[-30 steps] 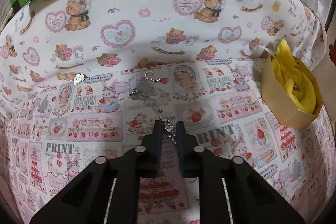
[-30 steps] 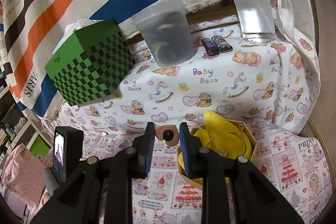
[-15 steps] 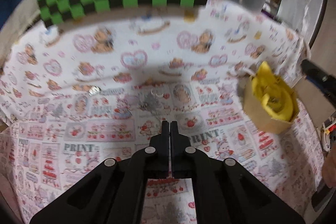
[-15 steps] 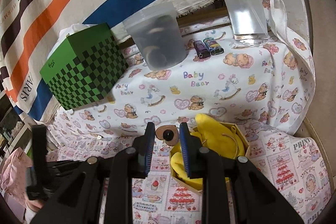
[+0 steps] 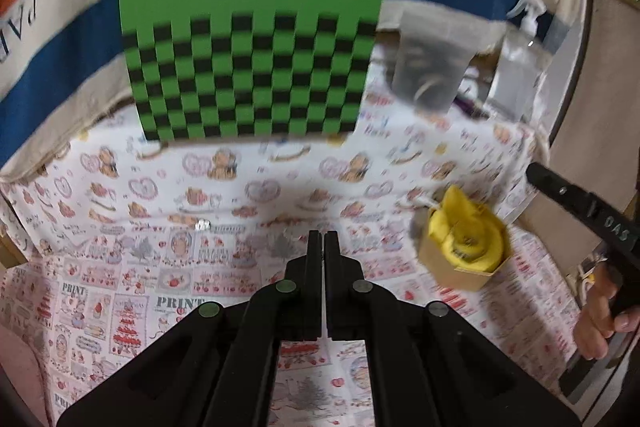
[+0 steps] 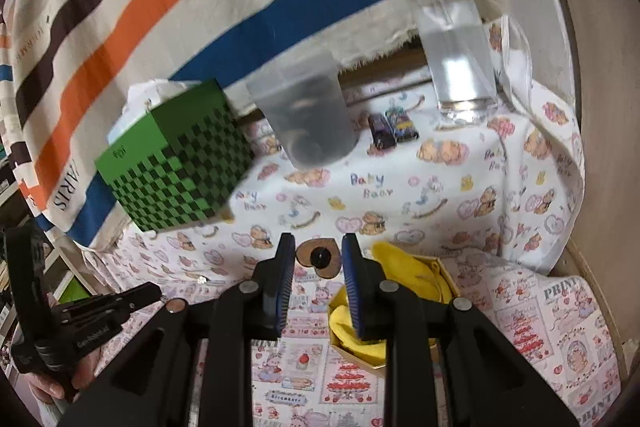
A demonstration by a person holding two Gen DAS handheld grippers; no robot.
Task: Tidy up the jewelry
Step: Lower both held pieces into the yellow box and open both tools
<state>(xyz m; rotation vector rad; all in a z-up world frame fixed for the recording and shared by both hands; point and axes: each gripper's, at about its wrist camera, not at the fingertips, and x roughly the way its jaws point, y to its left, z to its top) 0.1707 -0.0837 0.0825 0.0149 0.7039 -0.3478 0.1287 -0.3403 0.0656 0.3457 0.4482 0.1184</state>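
Observation:
My left gripper (image 5: 323, 235) is shut and raised above the patterned cloth; no jewelry shows between its fingertips, so I cannot tell whether it holds the chain. A small silver charm (image 5: 202, 225) lies on the cloth to its left and also shows in the right wrist view (image 6: 202, 279). The brown box with yellow lining (image 5: 464, 247) stands to the right and also shows in the right wrist view (image 6: 416, 279). My right gripper (image 6: 318, 251) is open and empty above the box's left side. A heart-shaped wooden piece with a black knob (image 6: 320, 255) lies beyond its fingertips.
A green checkered box (image 5: 252, 55) stands at the back. A frosted plastic cup (image 6: 304, 119), two lighters (image 6: 394, 125) and a clear spray bottle (image 6: 452, 39) stand along the back. The left gripper (image 6: 120, 301) shows in the right wrist view.
My left gripper closed where the silver chain lay, then lifted and pulled back; the chain is no longer in view. My right gripper stayed open and drew back slightly.

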